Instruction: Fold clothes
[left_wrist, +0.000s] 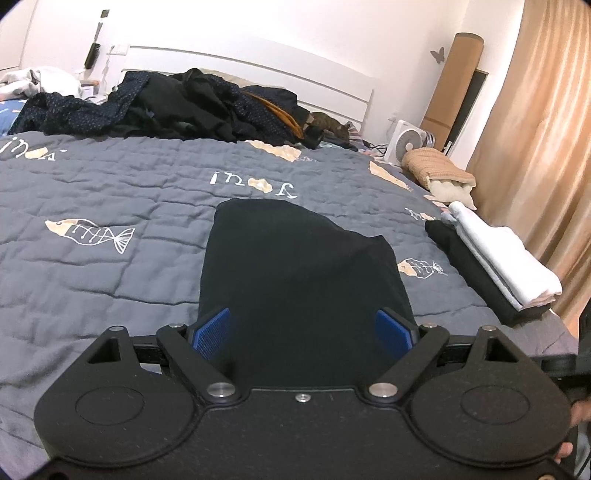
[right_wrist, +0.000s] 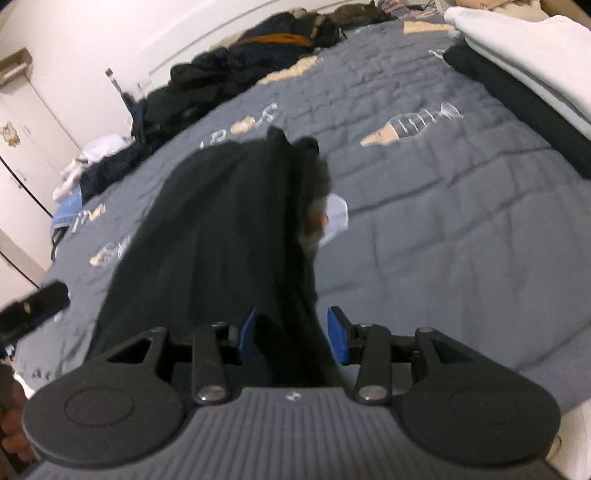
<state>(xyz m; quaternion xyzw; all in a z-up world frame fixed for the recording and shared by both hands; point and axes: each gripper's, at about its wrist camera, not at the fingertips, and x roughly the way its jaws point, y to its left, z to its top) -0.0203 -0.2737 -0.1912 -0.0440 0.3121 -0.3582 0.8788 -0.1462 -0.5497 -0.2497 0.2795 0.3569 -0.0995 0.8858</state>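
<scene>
Left gripper: blue pads spread wide, black garment lying between them, neither pad pressing it; no grip seen. Right gripper: pads partly apart, a ridge of the same black garment running up between them; the right pad stands clear of the cloth, and whether the left pad touches it I cannot tell. This view is blurred.

Garment position: near edge of the bed, about mid-width, spread on the grey quilt, its far end reaching toward the bed's middle. A pale patch shows at the garment's right side in the right wrist view; too blurred to identify.

Right edge of the bed: one folded stack, a white item on top of a black one. Count: two pieces visible.

Quilt print: fish-skeleton motifs, two clear in the left wrist view; white lettering seen upside down, not fully readable.

Farther along the right edge: one tan knitted bundle with white stuffing showing.

Head of the bed: one heap of dark unfolded clothes along the white headboard; pieces not countable. A tabby cat lies at the heap's right end. A small white fan stands beyond the far right corner, a cardboard tube against the wall, curtain to the right.
</scene>
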